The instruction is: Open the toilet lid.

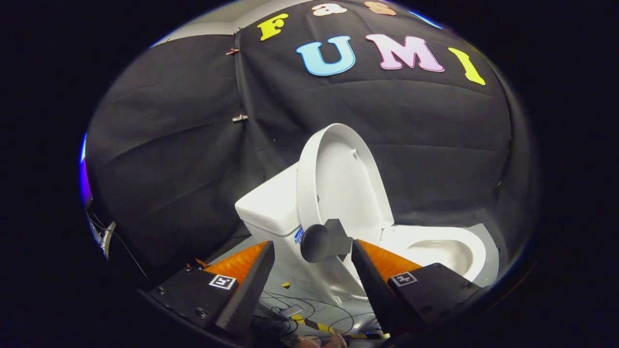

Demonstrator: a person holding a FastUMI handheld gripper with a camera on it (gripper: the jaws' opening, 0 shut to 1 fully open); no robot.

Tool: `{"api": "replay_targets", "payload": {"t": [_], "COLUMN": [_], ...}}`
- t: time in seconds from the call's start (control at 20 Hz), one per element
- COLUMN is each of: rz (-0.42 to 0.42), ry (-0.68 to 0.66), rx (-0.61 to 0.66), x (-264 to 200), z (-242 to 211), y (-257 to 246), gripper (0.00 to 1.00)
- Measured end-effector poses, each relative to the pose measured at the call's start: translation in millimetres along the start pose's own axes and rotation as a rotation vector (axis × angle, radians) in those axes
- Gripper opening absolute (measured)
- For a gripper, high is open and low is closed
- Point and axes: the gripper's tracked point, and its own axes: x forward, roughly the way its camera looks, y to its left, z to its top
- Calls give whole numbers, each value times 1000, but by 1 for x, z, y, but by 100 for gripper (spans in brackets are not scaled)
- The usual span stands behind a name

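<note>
Black cloth wall behind; toilet lid [338, 179] stands raised against the tank [271, 203], bowl [449, 249] exposed, so the job looks done. Tongs [313, 253] spread wide, gripping nothing, dark knob [321, 240] just ahead between them

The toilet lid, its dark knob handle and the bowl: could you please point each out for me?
toilet lid [346, 179], gripper view, inner face of the raised lid.
knob handle [315, 243], gripper view, its round dark head, between the open gripper [312, 258] fingers.
bowl [447, 251], gripper view, inner basin.
</note>
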Motion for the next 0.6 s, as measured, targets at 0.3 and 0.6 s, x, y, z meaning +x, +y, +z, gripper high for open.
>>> {"api": "replay_targets", "payload": {"t": [0.3, 0.6], "rz": [-7, -38], "ry": [-102, -222], "rx": [-41, -63], "x": [-32, -86], "z": [47, 106], "y": [-5, -31], "gripper": [99, 99]}}
